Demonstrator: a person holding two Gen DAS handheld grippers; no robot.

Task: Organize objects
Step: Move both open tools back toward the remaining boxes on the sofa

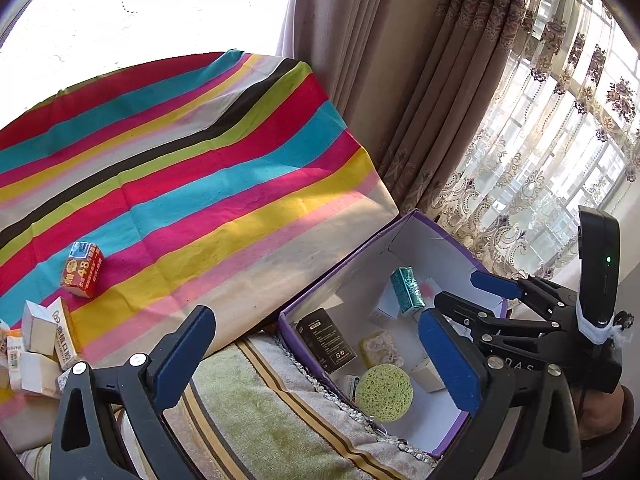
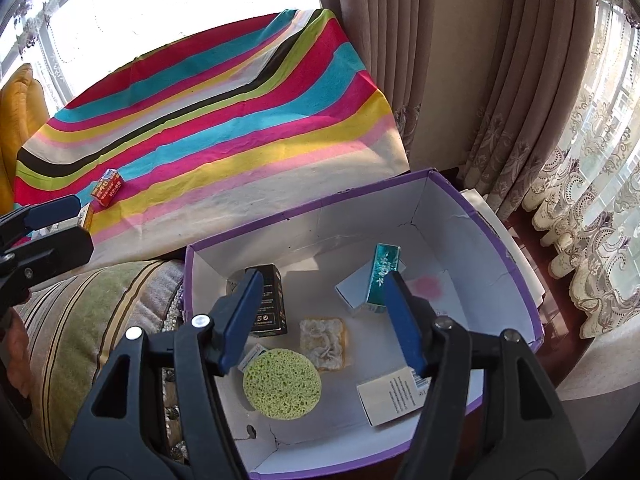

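A purple cardboard box (image 2: 496,216) with a white inside holds a round green sponge (image 2: 282,385), a yellow scrub pad (image 2: 323,343), a black carton (image 2: 269,300), a teal carton (image 2: 384,276) and white cartons (image 2: 394,398). My right gripper (image 2: 324,320) is open and empty over the box. My left gripper (image 1: 316,360) is open and empty, above the striped cushion beside the box (image 1: 304,300). A red carton (image 1: 82,269) lies on the striped cloth. Several white and orange cartons (image 1: 40,344) lie at the left.
The striped cloth (image 1: 200,168) covers a raised surface behind the box. A green and beige striped cushion (image 1: 256,412) lies under the box. Curtains (image 1: 480,120) and a window stand at the right. The right gripper (image 1: 460,320) shows in the left wrist view.
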